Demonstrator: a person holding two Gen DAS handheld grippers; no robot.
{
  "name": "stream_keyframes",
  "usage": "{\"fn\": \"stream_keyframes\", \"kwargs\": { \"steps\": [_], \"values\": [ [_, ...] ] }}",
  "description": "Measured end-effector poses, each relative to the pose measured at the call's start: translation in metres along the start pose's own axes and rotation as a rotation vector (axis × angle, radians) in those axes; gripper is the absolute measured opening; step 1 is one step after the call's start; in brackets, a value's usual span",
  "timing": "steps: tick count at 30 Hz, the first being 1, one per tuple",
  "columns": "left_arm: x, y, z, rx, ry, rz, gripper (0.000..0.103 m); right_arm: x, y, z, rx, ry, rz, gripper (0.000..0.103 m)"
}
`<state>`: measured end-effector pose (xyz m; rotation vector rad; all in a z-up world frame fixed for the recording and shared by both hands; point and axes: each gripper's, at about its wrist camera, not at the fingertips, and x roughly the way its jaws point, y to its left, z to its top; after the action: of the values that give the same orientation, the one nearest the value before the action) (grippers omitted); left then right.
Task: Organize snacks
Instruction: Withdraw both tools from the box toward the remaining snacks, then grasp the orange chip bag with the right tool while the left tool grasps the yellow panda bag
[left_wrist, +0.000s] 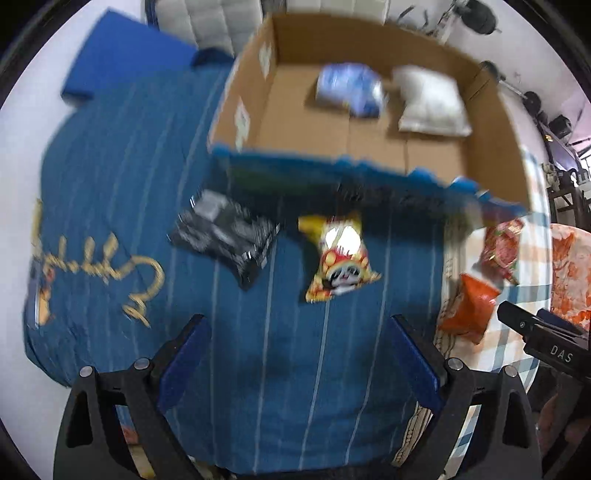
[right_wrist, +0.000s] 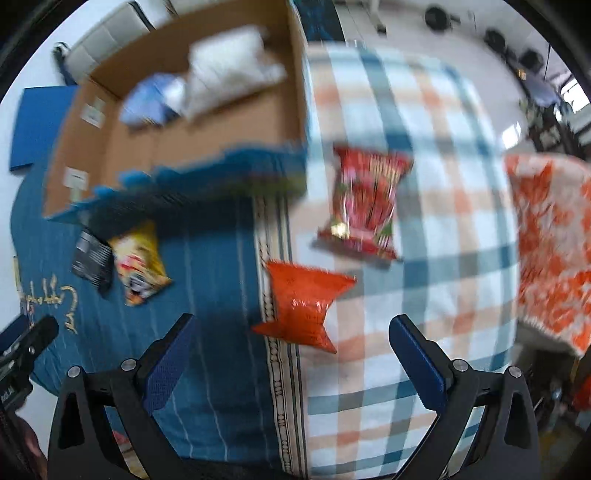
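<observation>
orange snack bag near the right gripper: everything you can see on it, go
The orange snack bag is a glossy, crinkled foil-like pouch, plain orange with no readable print, sealed and puffed, pinched toward its near end. It lies flat on the bed, straddling the seam between the blue striped cover and plaid sheet. Nothing grips it.

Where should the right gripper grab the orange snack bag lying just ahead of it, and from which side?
Judging by its pose, take the orange snack bag across its narrow pinched middle, coming straight down from above. It lies flat on the bedding, flaring wide at both ends, so the waist probably fits best between the open right gripper's fingers. Blur hides the seams.
</observation>
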<state>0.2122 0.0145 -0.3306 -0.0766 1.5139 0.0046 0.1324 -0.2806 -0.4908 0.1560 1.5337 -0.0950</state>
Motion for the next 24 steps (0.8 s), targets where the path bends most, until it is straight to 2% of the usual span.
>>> {"fn": "stream_keyframes", "kwargs": {
  "steps": [6, 10, 13, 14, 15, 16, 17, 19, 20, 21, 24],
  "values": [
    [0.046, -0.004, 0.018, -0.042, 0.096, -0.067, 0.097, 0.060, -0.017, 0.001, 0.099, 0.119, 0.021, 0.102],
    [0.075, -0.014, 0.039, -0.044, 0.140, -0.060, 0.097, 0.085, -0.024, 0.001, 0.187, 0.168, 0.066, 0.096],
    [0.095, -0.019, 0.053, -0.044, 0.166, -0.050, 0.097, 0.097, -0.025, 0.000, 0.206, 0.195, 0.076, 0.081],
    [0.100, -0.020, 0.056, -0.041, 0.170, -0.051, 0.096, 0.102, -0.025, 0.000, 0.214, 0.210, 0.086, 0.071],
    [0.104, -0.023, 0.059, -0.032, 0.173, -0.044, 0.093, 0.105, -0.025, -0.001, 0.220, 0.219, 0.093, 0.060],
    [0.109, -0.027, 0.062, -0.021, 0.176, -0.036, 0.083, 0.109, -0.025, -0.001, 0.227, 0.229, 0.095, 0.055],
    [0.111, -0.029, 0.063, -0.011, 0.181, -0.034, 0.078, 0.111, -0.026, -0.002, 0.232, 0.231, 0.089, 0.050],
    [0.117, -0.035, 0.063, 0.012, 0.197, -0.036, 0.052, 0.112, -0.026, -0.003, 0.231, 0.221, 0.083, 0.048],
    [0.119, -0.037, 0.062, 0.020, 0.200, -0.034, 0.046, 0.111, -0.026, -0.004, 0.226, 0.217, 0.078, 0.047],
    [0.119, -0.039, 0.059, 0.029, 0.203, -0.032, 0.043, 0.110, -0.026, -0.004, 0.221, 0.217, 0.077, 0.046],
    [0.115, -0.043, 0.043, 0.059, 0.187, -0.018, 0.042, 0.107, -0.026, -0.008, 0.190, 0.226, 0.076, 0.044]
  ]
}}
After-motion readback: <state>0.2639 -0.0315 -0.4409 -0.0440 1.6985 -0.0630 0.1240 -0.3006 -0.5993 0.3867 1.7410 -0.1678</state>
